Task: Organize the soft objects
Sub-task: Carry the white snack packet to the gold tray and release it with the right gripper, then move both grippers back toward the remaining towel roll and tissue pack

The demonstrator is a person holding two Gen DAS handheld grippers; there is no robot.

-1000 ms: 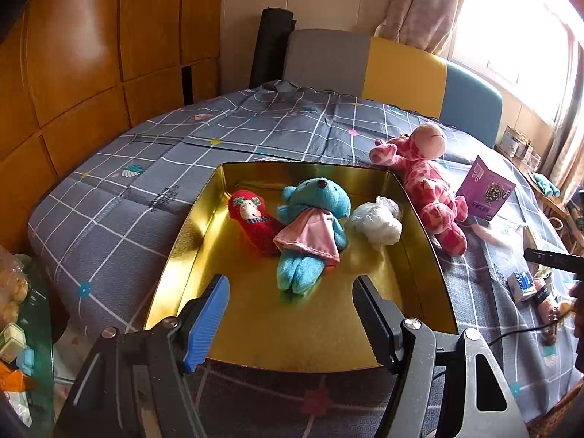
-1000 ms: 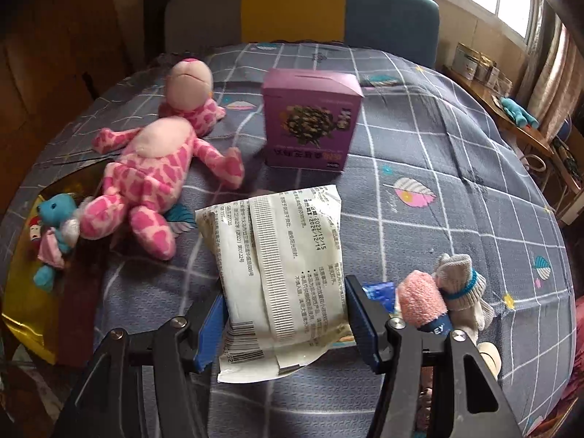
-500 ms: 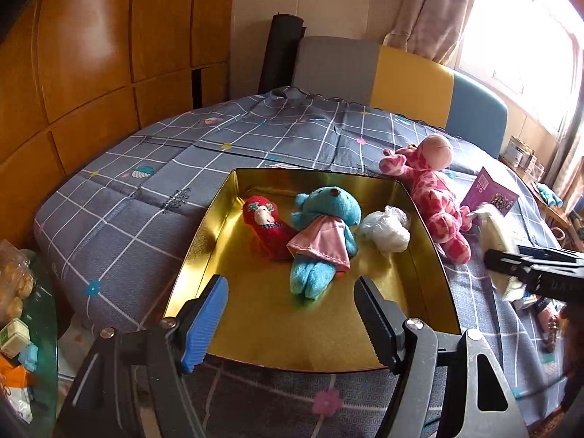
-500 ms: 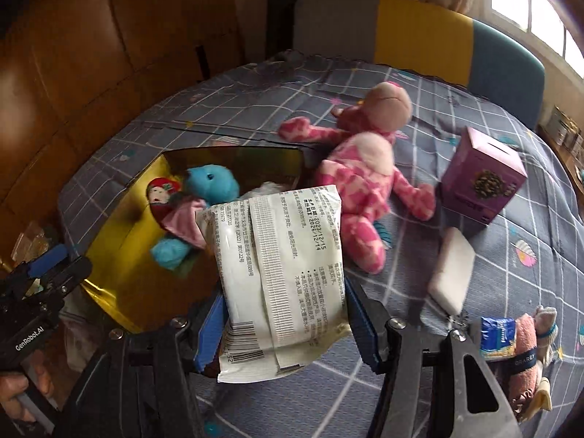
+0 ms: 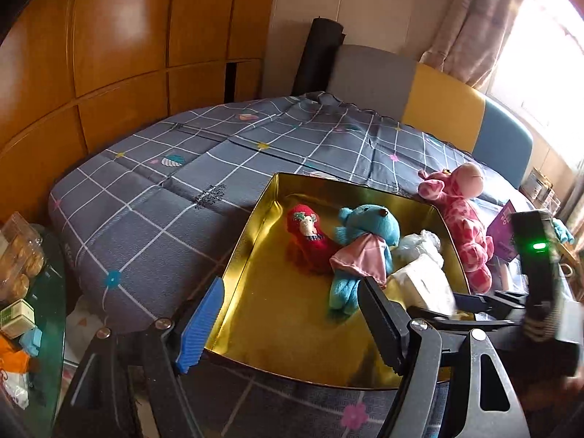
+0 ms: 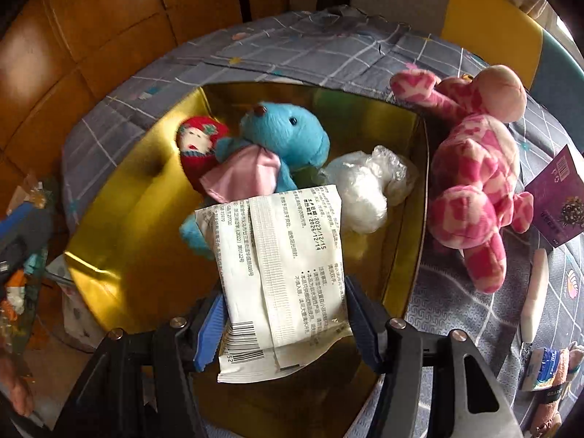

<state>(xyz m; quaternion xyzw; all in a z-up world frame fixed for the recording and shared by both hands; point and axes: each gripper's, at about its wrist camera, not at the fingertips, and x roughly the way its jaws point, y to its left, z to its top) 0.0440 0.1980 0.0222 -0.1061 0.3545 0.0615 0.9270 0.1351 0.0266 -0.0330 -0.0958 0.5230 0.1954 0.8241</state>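
My right gripper (image 6: 283,323) is clamped on a white packet (image 6: 279,277), its pads pressing the two long edges near the barcode end, and the packet hangs over the gold tray (image 6: 120,197). The packet looks light and squashy, with a crinkly, fairly slick wrapper, so I judge a firm hold across the width near one end is right; squeeze harder and it would only buckle.

My left gripper (image 5: 288,323) holds nothing. Its jaws have just been opening and stand wide apart above the tray's near rim (image 5: 233,350), with only bare gold floor between them.

In the tray lie a red doll (image 6: 199,144) against the far left, a blue bear (image 6: 281,142) in a pink cape beside it and overlapping it, and a white bundle in clear wrap (image 6: 365,189) to the right of the bear. All look soft and light.

Outside the tray, touching its right wall, a pink spotted plush (image 6: 474,168) sprawls on the checked bed cover (image 6: 310,51). It is floppy; I would take it by the body. A purple box (image 6: 558,200) sits beyond it.
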